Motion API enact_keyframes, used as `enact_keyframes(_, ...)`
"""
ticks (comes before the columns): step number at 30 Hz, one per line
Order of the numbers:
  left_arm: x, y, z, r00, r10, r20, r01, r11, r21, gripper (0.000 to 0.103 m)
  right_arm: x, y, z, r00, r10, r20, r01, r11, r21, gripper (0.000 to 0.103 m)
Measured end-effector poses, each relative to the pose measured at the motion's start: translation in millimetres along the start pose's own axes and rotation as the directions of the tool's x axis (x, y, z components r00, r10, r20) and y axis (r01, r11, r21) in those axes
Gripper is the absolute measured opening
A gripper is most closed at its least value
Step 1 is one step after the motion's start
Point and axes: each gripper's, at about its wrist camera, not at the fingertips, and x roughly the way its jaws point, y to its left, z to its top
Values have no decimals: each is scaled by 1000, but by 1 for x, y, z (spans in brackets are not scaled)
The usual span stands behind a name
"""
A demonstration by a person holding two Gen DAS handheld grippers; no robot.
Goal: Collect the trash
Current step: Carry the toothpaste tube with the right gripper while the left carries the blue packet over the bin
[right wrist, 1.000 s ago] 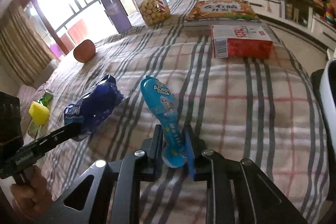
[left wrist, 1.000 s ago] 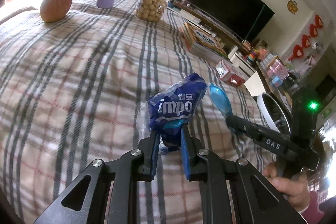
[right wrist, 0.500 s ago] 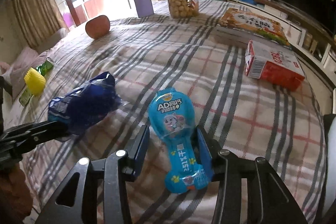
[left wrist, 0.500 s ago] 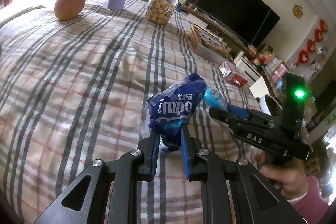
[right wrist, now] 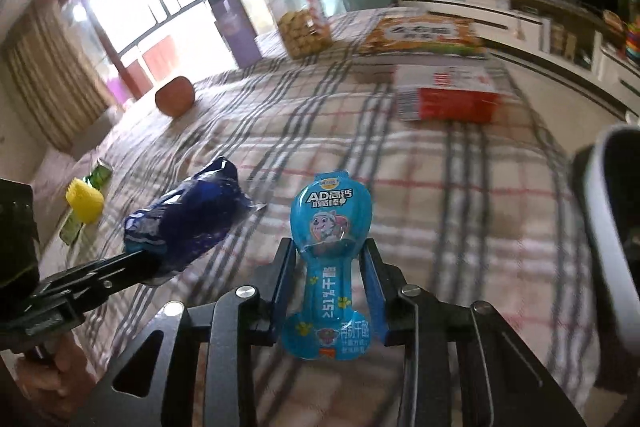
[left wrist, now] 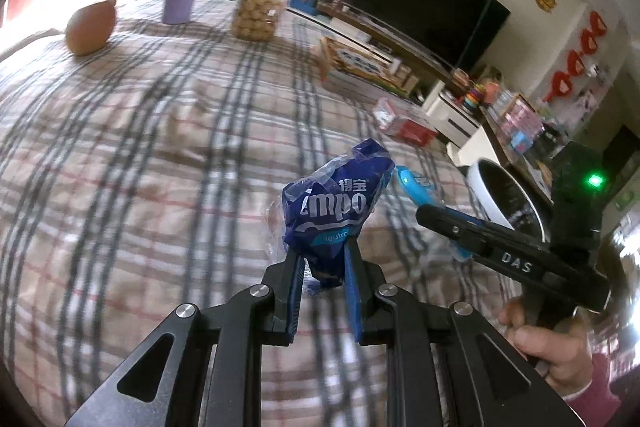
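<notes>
Both pieces of trash are off the checked tablecloth (left wrist: 168, 155). The left gripper (left wrist: 324, 275) is clamped on the crumpled dark blue plastic tissue wrapper (left wrist: 336, 211). The right gripper (right wrist: 326, 287) is closing its jaws around the light blue spoon-shaped cheese-stick wrapper (right wrist: 330, 255) between them. What is left: dropping both into the white round bin (left wrist: 500, 199), at three o'clock in the left view.

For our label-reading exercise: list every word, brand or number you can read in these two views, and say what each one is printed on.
"mpo", first letter hidden, with "得宝": dark blue wrapper in the left gripper.
"DAS": right gripper's body.
"AD高钙" and "51%干酪": light blue wrapper between its closing jaws.
Red carton, book cover: print too blurred.
</notes>
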Motion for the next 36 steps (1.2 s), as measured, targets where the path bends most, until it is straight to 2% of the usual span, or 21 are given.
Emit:
enact_keyframes(8,13,-35,0,999,-36,-28,38,996,76,17,-40,-29,-18,998,-30,46,26,995,94,33)
enact_keyframes(16,22,-68,3,998,-57,-38,62,987,149,17,-73,-48,-26,993,-47,106,32,990,137,33)
enact_keyframes(36,44,-128,9,996,-75,-48,85,960,266,17,-128,-97,-35,971,-131,198,82,968,236,33)
